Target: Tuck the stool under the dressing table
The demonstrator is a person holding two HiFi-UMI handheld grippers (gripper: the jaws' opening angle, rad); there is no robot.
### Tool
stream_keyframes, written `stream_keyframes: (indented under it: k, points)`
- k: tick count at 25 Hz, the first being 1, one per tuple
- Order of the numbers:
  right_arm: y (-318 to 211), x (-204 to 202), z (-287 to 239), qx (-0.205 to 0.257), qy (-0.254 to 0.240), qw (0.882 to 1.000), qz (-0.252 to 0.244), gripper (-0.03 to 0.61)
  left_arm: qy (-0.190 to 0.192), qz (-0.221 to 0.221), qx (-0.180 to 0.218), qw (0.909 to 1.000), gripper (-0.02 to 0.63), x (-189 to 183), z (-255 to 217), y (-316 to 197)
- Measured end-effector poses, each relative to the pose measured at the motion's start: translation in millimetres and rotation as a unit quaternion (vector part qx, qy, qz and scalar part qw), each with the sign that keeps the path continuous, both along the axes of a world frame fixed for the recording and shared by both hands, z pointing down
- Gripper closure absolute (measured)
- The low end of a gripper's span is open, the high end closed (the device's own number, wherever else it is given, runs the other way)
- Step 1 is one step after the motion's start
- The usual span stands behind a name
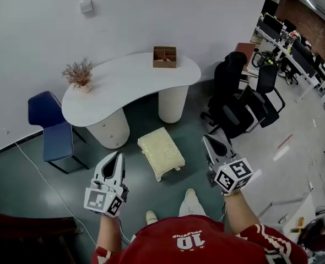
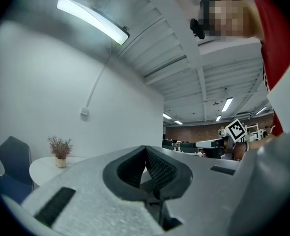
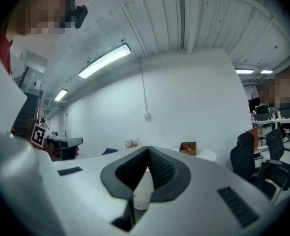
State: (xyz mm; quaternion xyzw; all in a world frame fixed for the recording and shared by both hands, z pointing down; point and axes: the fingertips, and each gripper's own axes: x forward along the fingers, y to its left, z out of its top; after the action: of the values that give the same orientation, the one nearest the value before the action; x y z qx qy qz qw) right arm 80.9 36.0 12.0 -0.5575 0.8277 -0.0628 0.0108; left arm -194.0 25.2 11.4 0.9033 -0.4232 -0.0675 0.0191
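Textured cream cloth stool (image 1: 161,152); smooth matt table (image 1: 124,84).

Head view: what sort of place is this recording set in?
Probably an open-plan office with a staged furniture corner. Rows of desks with monitors run along the far side, and black office chairs stand near a white table with a cream stool in front of it.

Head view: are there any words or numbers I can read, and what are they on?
"10": on the person's red shirt, upside down from here.
Small print next to that number: too small to read.
On the left gripper and right gripper: only black-and-white square patterns, no words.
Nothing else is readable.
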Motion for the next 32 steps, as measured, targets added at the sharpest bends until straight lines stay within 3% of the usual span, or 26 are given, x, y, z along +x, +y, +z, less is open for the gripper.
stream_keyframes:
  k: [7,12,14,16,20,22,32]
  points:
    - [-61.2,58.9,-24.9,0.021,0.0,0.996,-0.089,0.574,-0.001,-0.066,0.003,0.9978,0.614,60.1,-26.5,-14.2]
    - [-88.7,78.8,-39.7,0.041,-0.006,0.99,-0.134,0.574,-0.014,-0.117,0.015,0.993,0.614,81.1,-44.3,-27.9]
    - [-91.5,76.9,-42.1,0.041,-0.023,0.987,-0.152,0.531,-0.007,-0.123,0.012,0.9924,0.614,84.5,-47.2,-30.9]
    - [-93.4,71.6,-48.7,0.048,-0.031,0.984,-0.168,0.449,-0.002,-0.113,0.008,0.9936,0.513,89.6,-51.7,-33.8]
    - [-92.3,60.0,-54.9,0.055,-0.031,0.983,-0.173,0.201,-0.01,-0.1,0.008,0.9949,0.257,88.3,-51.8,-37.8]
    - [-91.8,54.4,-52.1,0.051,-0.028,0.984,-0.169,0.112,-0.013,-0.105,0.006,0.9944,0.162,82.4,-47.2,-39.1]
    - [-73.4,3.1,-29.3,0.021,0.004,0.983,-0.183,0.099,-0.018,-0.077,-0.018,0.9967,0.174,57.9,-17.8,-31.8]
